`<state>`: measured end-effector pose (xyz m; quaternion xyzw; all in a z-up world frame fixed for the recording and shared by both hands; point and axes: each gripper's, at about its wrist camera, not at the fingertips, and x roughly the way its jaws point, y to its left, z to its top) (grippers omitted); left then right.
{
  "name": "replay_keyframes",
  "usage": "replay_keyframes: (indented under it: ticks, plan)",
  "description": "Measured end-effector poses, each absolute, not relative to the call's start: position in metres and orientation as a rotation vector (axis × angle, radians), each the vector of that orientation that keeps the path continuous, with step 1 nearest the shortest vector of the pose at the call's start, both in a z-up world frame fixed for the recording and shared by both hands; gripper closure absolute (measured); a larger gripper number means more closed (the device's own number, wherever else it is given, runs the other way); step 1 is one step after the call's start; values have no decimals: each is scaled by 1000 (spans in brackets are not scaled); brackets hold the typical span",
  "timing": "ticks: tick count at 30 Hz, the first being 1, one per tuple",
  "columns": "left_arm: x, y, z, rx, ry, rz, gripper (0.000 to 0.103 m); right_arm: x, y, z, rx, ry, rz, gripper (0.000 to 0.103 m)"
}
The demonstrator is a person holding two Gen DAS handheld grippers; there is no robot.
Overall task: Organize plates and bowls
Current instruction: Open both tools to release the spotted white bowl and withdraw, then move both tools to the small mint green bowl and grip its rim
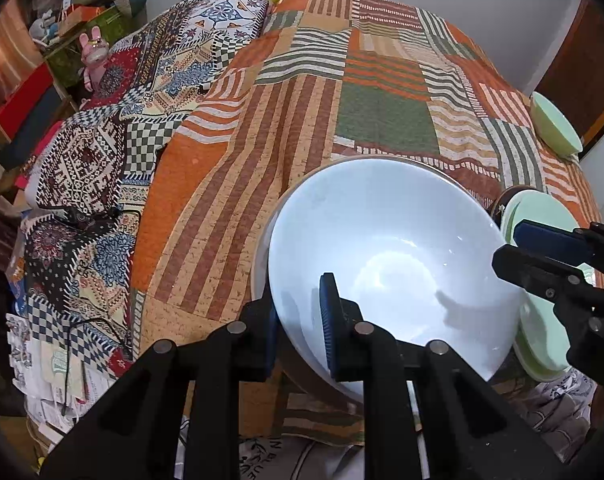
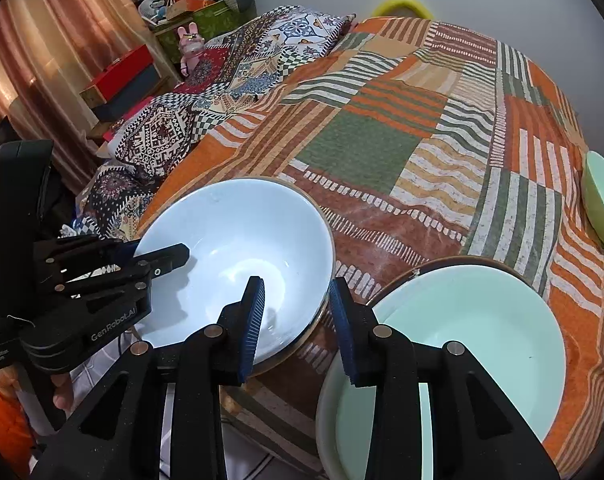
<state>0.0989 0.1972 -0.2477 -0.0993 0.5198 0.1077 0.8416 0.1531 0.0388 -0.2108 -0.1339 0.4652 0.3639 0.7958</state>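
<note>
A large white bowl (image 1: 390, 248) sits at the near edge of the patchwork bed cover; it also shows in the right wrist view (image 2: 237, 248). My left gripper (image 1: 299, 332) straddles its near rim, one pad inside and one outside, shut on it. My right gripper (image 2: 297, 320) is open, with its left pad over the bowl's right rim and its right pad above a stack of mint green plates (image 2: 474, 344). The plates also show in the left wrist view (image 1: 542, 336). A small mint green bowl (image 2: 602, 204) lies at the far right, also seen in the left wrist view (image 1: 554, 124).
The patchwork cover (image 2: 382, 144) spreads over the bed beyond the dishes. Patterned pillows (image 2: 189, 120) lie at the left. Boxes, a pink toy rabbit (image 2: 191, 46) and curtains stand past the left side. A yellow object (image 2: 402, 4) sits at the far end.
</note>
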Motion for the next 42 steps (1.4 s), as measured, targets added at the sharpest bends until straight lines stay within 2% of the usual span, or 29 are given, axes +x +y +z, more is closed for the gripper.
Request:
replay_keyframes:
  ticks: [5, 7, 11, 17, 20, 32, 42]
  plan:
    - [103, 193, -245, -215, 1128, 195, 60, 153, 32, -213, -282, 1008, 782, 72]
    - [104, 191, -241, -208, 1128, 205, 56, 153, 27, -212, -280, 1005, 778, 71]
    - [107, 189, -239, -172, 1148, 225, 55, 156, 12, -206, -259, 988, 768, 65]
    - [105, 191, -227, -160, 1128, 255, 55, 167, -21, -192, -203, 957, 732, 62]
    - [105, 190, -208, -163, 1076, 254, 53, 175, -41, -185, -166, 939, 702, 58]
    - [135, 137, -132, -188, 835, 131, 40, 216, -146, -156, -58, 852, 483, 54]
    - [186, 87, -136, -193, 813, 40, 39, 268, -229, -134, 40, 800, 282, 53]
